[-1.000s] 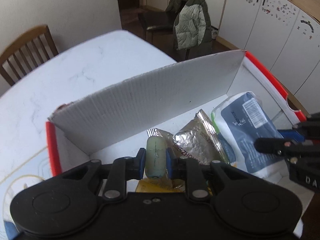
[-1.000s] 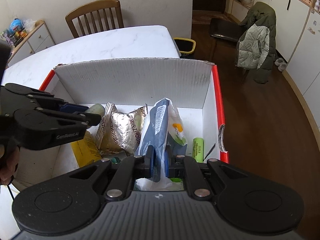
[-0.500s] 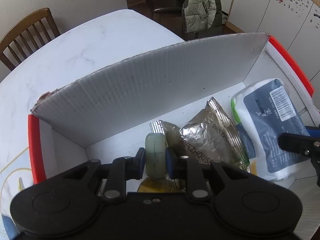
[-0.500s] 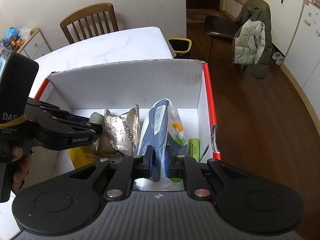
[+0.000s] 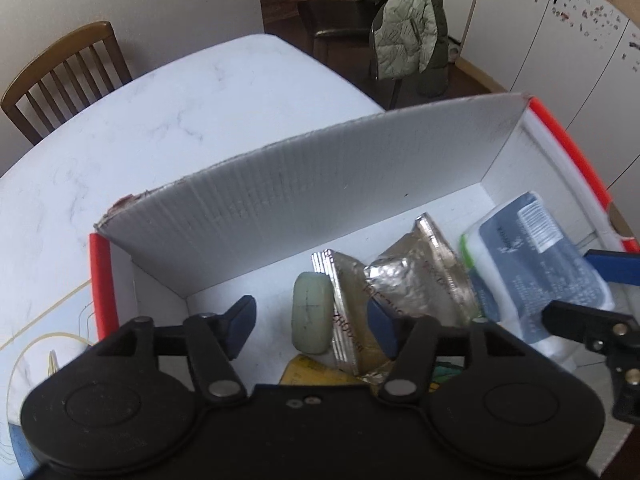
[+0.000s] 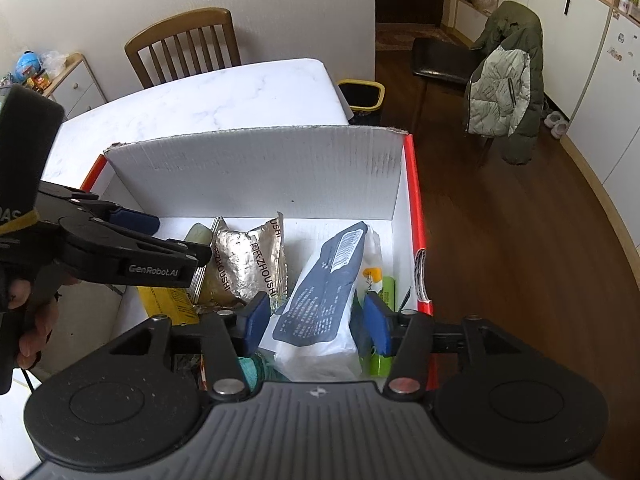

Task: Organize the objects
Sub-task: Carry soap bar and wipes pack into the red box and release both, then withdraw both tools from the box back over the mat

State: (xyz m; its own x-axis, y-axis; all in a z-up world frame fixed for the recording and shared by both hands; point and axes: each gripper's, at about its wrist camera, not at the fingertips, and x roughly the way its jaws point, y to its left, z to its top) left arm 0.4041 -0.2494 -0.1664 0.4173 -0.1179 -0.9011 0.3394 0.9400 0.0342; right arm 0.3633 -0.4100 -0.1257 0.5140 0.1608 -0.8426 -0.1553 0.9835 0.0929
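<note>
A white cardboard box with red edges (image 5: pixel 304 208) (image 6: pixel 256 172) stands on the marble table. Inside lie a pale green bar of soap (image 5: pixel 313 318) (image 6: pixel 197 233), a silver foil packet (image 5: pixel 404 292) (image 6: pixel 248 264), a blue-and-white bag (image 5: pixel 536 256) (image 6: pixel 324 304), a yellow packet (image 6: pixel 168 300) and a green tube (image 6: pixel 384 292). My left gripper (image 5: pixel 312 322) (image 6: pixel 160 240) is open, its fingers apart on either side of the soap and the foil packet's edge. My right gripper (image 6: pixel 316 324) (image 5: pixel 592 292) is open too, with the bag lying loose between its fingers.
A wooden chair (image 6: pixel 184 48) stands at the table's far end. A dark chair with a green jacket (image 6: pixel 504 88) and a yellow-rimmed bin (image 6: pixel 360 96) are on the wooden floor to the right. White cabinets (image 6: pixel 592 60) line the right wall. A hand (image 6: pixel 32 320) grips the left tool.
Both grippers went from shut to open: the left let go of the soap, the right let go of the blue-and-white bag. Both things now rest in the box.
</note>
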